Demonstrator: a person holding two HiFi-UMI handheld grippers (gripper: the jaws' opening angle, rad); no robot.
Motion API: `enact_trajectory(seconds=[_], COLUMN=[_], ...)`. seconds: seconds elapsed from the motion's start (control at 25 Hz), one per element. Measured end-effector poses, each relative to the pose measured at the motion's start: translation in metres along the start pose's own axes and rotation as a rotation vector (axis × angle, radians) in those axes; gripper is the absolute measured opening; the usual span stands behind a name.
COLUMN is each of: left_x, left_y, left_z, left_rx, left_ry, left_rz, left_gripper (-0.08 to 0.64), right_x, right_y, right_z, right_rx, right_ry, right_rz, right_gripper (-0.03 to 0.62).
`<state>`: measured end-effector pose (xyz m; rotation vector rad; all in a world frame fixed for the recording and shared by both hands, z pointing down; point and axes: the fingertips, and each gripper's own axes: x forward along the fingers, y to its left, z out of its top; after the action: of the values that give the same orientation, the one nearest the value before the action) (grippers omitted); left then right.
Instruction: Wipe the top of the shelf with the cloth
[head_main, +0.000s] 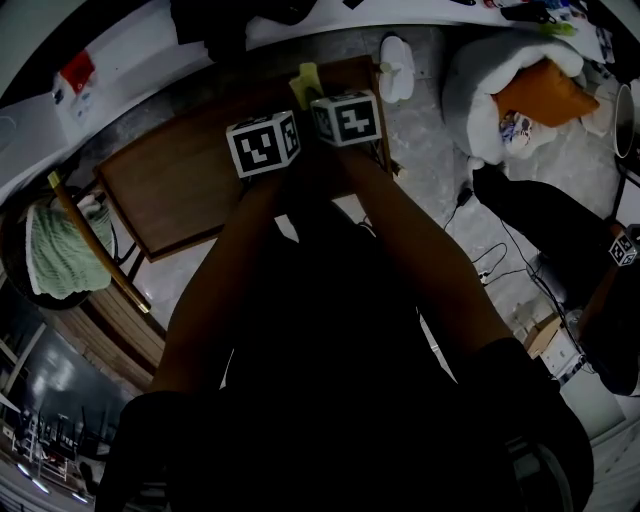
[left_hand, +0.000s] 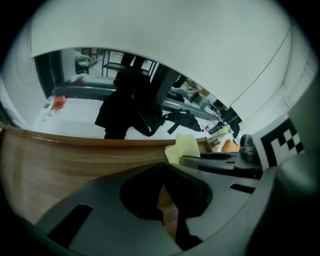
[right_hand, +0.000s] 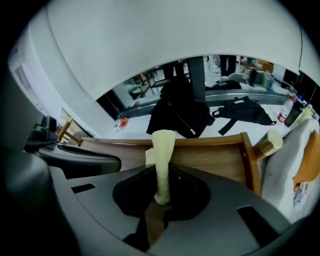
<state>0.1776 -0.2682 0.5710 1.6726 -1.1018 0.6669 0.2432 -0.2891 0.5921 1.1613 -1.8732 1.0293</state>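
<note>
Right gripper view shows the right gripper (right_hand: 159, 202) clamped on the yellow cloth (right_hand: 163, 150), which stands up from the jaws over the far right part of the shelf (right_hand: 210, 155) top. The left gripper (left_hand: 162, 207), jaws together on nothing, hovers just to its left. The cloth is not laid flat, so most of the wiping probably remains.

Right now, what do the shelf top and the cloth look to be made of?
Shelf top: wood or wood veneer, brown with visible grain lines, low sheen. Cloth: soft pale-yellow fabric, exact weave unclear; it bunches limply in the right gripper.
</note>
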Motion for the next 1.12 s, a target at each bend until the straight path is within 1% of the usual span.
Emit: enact_trajectory(seconds=[0.2,0.36,0.64,0.84,0.92,1.0,1.04,1.12], left_x=[0.011,0.011,-0.002,-0.026,-0.039,-0.055,-0.065,-0.084], left_y=[-0.024,-0.030,-0.023,-0.001,0.014,0.033,0.044,0.070], left_z=[0.006,0.008,0.010,0.012,0.011,0.009,0.009,0.008], left_rx=[0.028,0.038,0.032,0.006,-0.010,-0.033,-0.045,-0.067], left_ry=[0.007,0.002,-0.012,-0.041,-0.058,-0.074,-0.084,-0.102], left_rz=[-0.026,-0.036,-0.034,-0.024,-0.021,-0.015,-0.009,0.010], left_gripper=[0.011,0.011,0.011,0.011,0.011,0.011,0.011,0.011], right_x=[-0.013,-0.017,-0.031,-0.036,-0.039,-0.043,-0.044,-0.043], right_y=[-0.045,-0.061,-0.091,-0.099,-0.097,-0.080,-0.064,-0.018], right_z=[0.005,0.007,0.005,0.004,0.003,0.007,0.011,0.021], right_rx=[0.051,0.075,0.187,0.217,0.221,0.205,0.186,0.125], right_ry=[-0.010,-0.003,-0.010,-0.019,-0.018,-0.024,-0.033,-0.058], right_rz=[-0.064,-0.091,-0.195,-0.245,-0.263,-0.256,-0.238,-0.179], right_gripper=[0.048,0.048,0.048,0.048,0.048,0.048,0.048,0.048])
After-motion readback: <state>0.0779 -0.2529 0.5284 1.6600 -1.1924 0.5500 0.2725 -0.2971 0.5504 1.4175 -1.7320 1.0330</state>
